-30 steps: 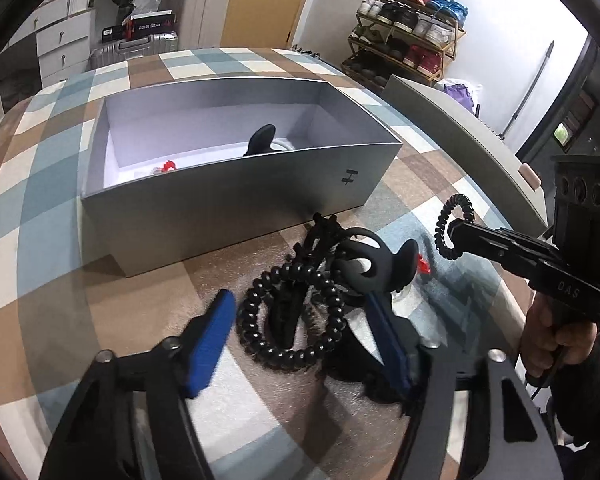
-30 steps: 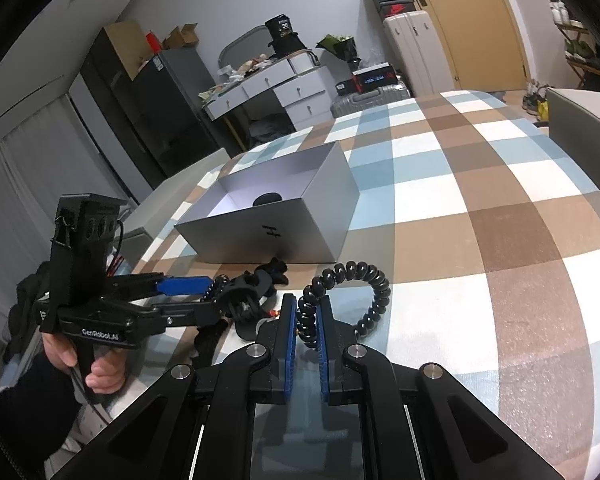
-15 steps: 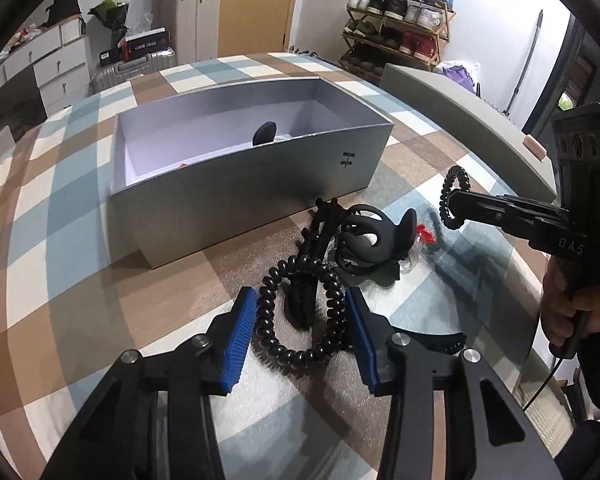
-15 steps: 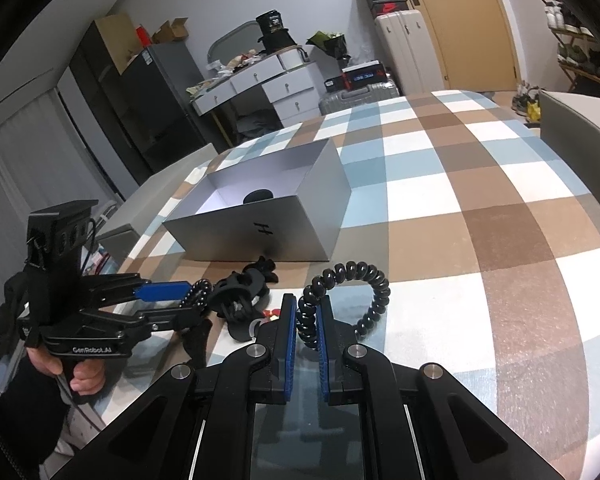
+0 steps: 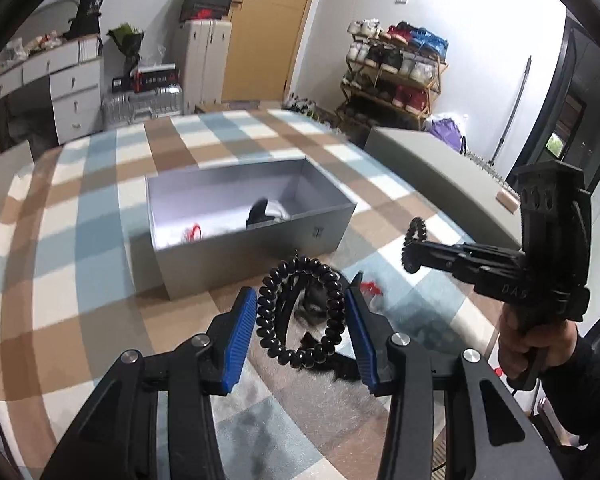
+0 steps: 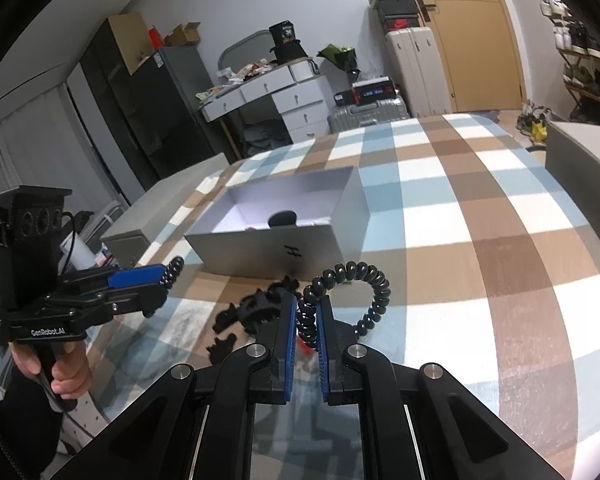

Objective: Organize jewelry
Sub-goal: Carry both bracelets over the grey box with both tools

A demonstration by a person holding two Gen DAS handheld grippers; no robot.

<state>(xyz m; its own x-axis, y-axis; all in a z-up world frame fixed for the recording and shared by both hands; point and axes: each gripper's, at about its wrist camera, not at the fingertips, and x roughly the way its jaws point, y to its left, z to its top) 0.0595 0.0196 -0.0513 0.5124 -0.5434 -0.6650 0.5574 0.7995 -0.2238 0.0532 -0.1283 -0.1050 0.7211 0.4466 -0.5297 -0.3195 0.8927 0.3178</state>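
My left gripper [image 5: 300, 328] is shut on a black beaded bracelet [image 5: 266, 312], its ring spanning both pads, lifted above the table. My right gripper [image 6: 307, 330] is shut on a second black beaded bracelet [image 6: 374, 292] and holds it in the air; it shows in the left wrist view [image 5: 414, 248] too. An open silver box [image 5: 256, 240] stands ahead with a black item [image 5: 258, 214] and a red piece [image 5: 192, 232] inside. Black hair clips [image 6: 260, 308] and a small red piece [image 5: 370, 289] lie on the checked cloth in front of the box.
A grey lid or block [image 5: 436, 168] lies at the table's right side. The silver box also shows in the right wrist view [image 6: 284, 248]. A grey block [image 6: 156, 216] sits at the table's left edge. Drawers, suitcases and a shoe rack stand beyond.
My left gripper has closed on the beaded bracelet and lifted it off the table. The right gripper has risen with its bracelet. Both views now look at the box from higher.
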